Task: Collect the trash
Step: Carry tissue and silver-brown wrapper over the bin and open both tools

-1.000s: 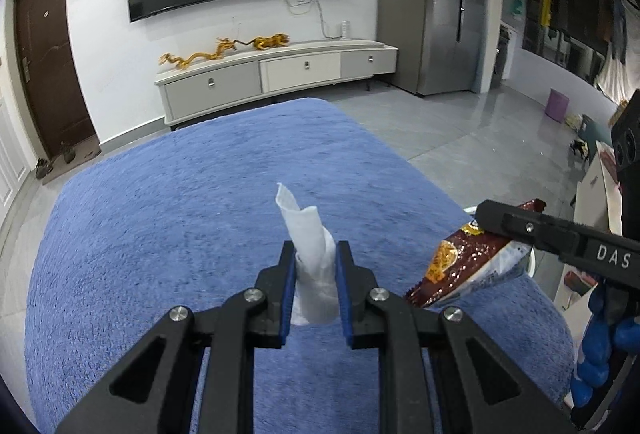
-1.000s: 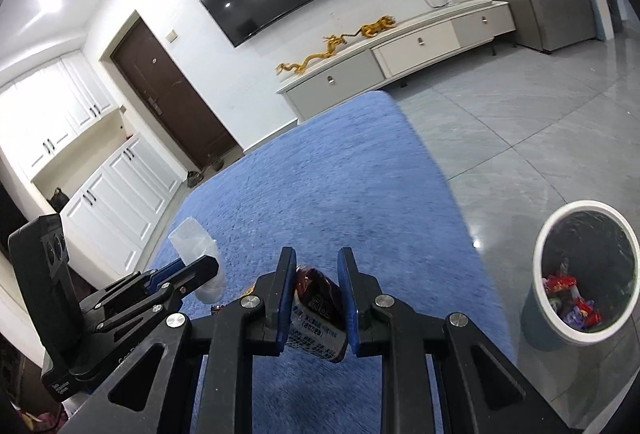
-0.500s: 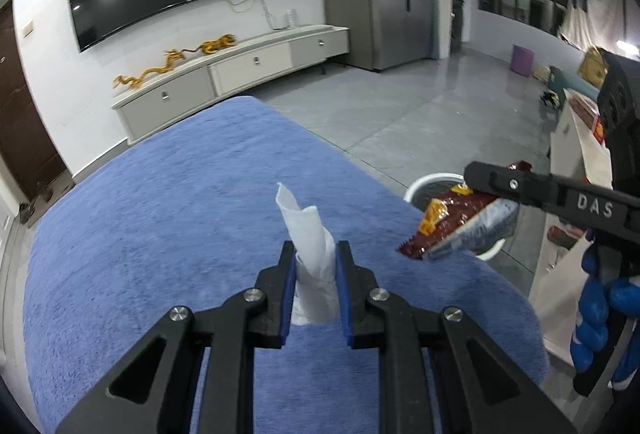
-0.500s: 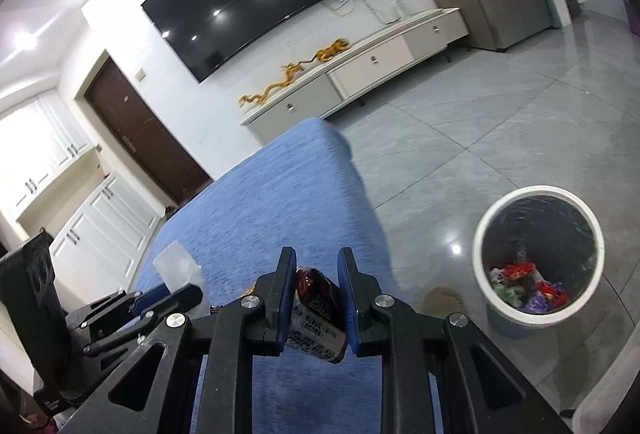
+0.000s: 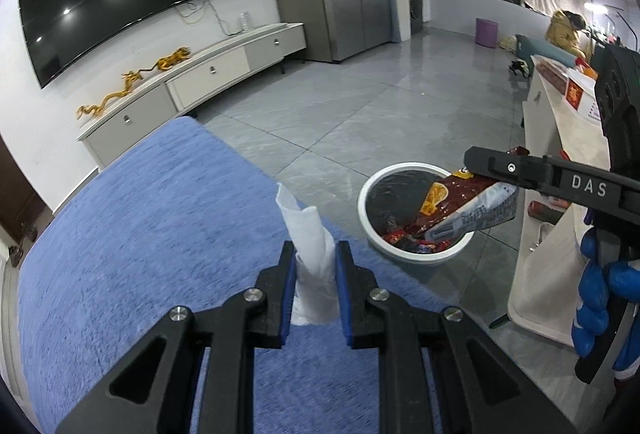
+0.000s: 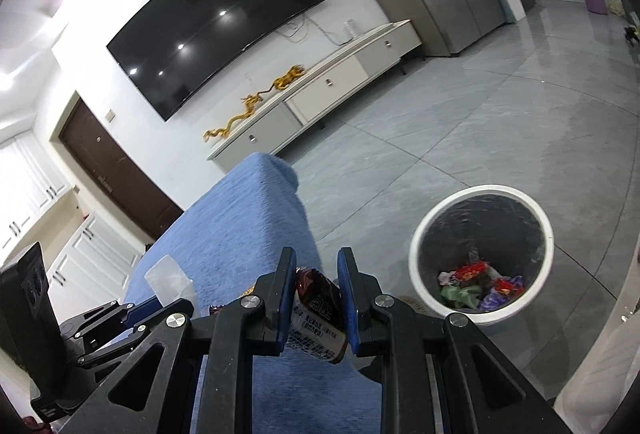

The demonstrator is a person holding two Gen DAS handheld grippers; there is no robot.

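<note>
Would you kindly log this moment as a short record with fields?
left claw: shut on tissue
right claw: shut on wrapper
bin: on the floor beside the blue surface, lined, some trash inside
wrapper vs bin: in the left view it overlaps the bin mouth; true position unclear
</note>
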